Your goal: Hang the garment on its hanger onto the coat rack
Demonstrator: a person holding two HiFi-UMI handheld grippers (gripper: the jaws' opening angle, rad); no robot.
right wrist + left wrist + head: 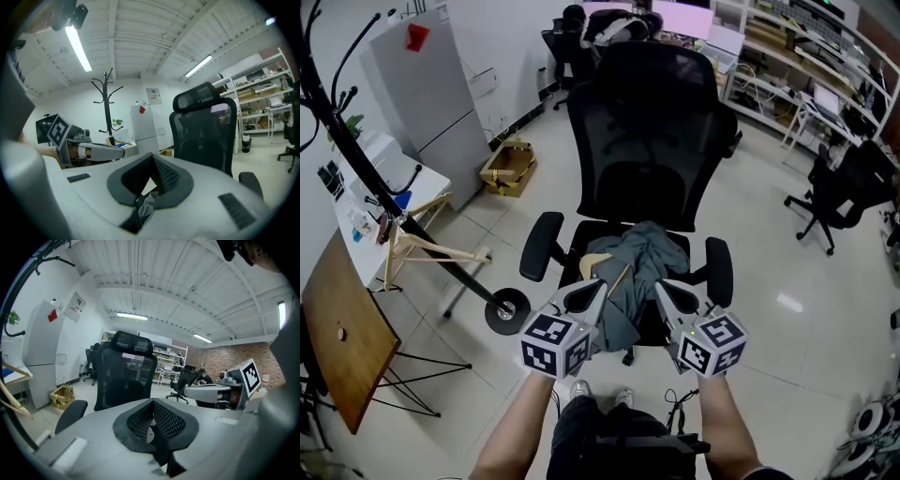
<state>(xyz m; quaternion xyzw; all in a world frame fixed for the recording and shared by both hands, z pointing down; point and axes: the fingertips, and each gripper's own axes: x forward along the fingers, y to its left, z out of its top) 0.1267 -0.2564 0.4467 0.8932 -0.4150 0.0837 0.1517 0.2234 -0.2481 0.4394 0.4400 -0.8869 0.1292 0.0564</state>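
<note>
Our left tool [598,285] and right tool [662,287] are both pinched shut, empty; the garment [649,258] lies just ahead, its hanger [598,262] nearer the left.

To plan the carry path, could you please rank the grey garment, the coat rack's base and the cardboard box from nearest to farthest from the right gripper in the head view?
1. Grey garment, on the chair, just ahead of the right gripper.
2. Coat rack's base, off to the left.
3. Cardboard box, farther up-left beside the cabinet.
</note>
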